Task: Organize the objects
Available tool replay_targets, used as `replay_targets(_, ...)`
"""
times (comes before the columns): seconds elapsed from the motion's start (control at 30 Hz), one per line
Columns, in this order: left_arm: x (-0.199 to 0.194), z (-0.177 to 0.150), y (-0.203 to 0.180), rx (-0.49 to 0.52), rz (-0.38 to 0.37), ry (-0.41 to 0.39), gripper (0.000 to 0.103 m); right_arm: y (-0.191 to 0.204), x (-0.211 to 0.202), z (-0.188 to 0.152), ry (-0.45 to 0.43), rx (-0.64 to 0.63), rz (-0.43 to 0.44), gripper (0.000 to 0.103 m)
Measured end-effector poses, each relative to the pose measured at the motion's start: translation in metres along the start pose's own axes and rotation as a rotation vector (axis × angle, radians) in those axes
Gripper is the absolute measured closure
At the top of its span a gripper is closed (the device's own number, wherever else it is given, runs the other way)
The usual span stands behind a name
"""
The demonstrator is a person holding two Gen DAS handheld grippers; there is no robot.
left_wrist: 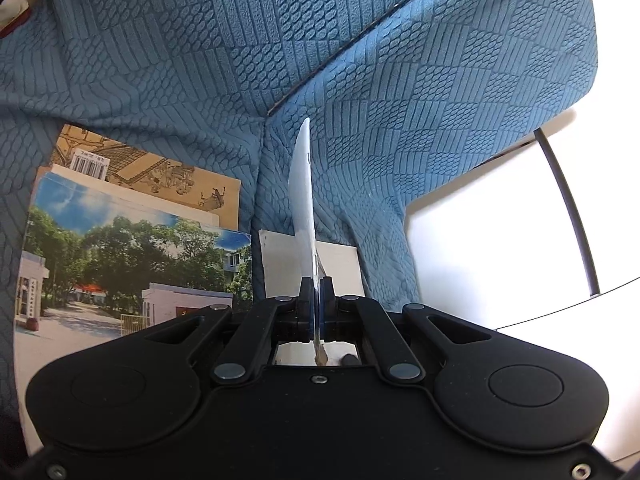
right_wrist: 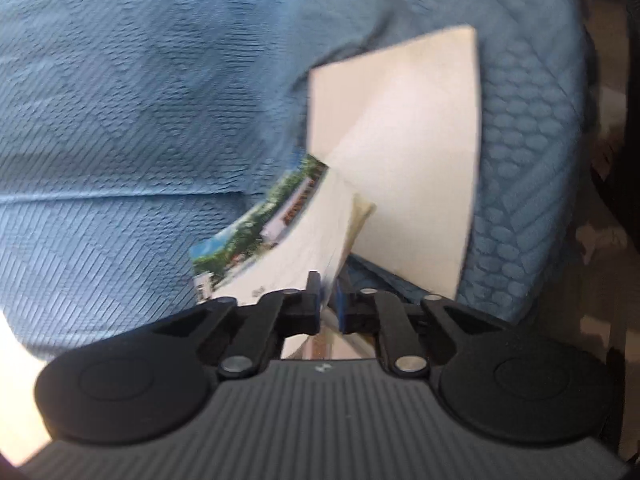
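Here we had the left gripper point(left_wrist: 316, 300) clenched edge-on on a white card point(left_wrist: 302, 196) and the right gripper point(right_wrist: 329, 300) pinching the card stack point(right_wrist: 304, 236) between its fingers, likely to gather them.

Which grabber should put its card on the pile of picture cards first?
Probably the left gripper. It pinches one thin white card edge-on, right beside the picture card pile. The right gripper view is blurred, clamped on several cards.
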State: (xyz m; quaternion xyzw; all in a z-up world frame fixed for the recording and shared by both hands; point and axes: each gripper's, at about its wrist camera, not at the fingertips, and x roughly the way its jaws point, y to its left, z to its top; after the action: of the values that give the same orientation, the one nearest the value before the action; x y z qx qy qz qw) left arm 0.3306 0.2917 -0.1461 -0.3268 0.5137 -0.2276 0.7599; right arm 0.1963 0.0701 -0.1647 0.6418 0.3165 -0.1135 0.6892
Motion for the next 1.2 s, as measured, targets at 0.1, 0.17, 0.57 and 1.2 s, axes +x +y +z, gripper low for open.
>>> replay_targets(0.1, -0.011, 0.001, 0.001, -0.015, -0.029, -0.010, 0.100, 0.015, -0.011, 0.001, -0.011, -0.071, 0.035, 0.096)
replay_targets(0.17, -0.019, 0.000, 0.000, -0.019, -0.043, -0.020, 0.099, 0.025, -0.017, 0.002, -0.013, -0.118, 0.054, 0.096)
replay_targets(0.57, -0.078, -0.015, -0.012, -0.021, -0.102, -0.100, 0.097, 0.073, -0.062, -0.012, -0.001, -0.338, 0.125, 0.097)
replay_targets(1.2, -0.153, -0.025, -0.002, -0.007, -0.098, -0.225, 0.096, 0.115, -0.070, -0.057, 0.057, -0.549, 0.208, 0.097)
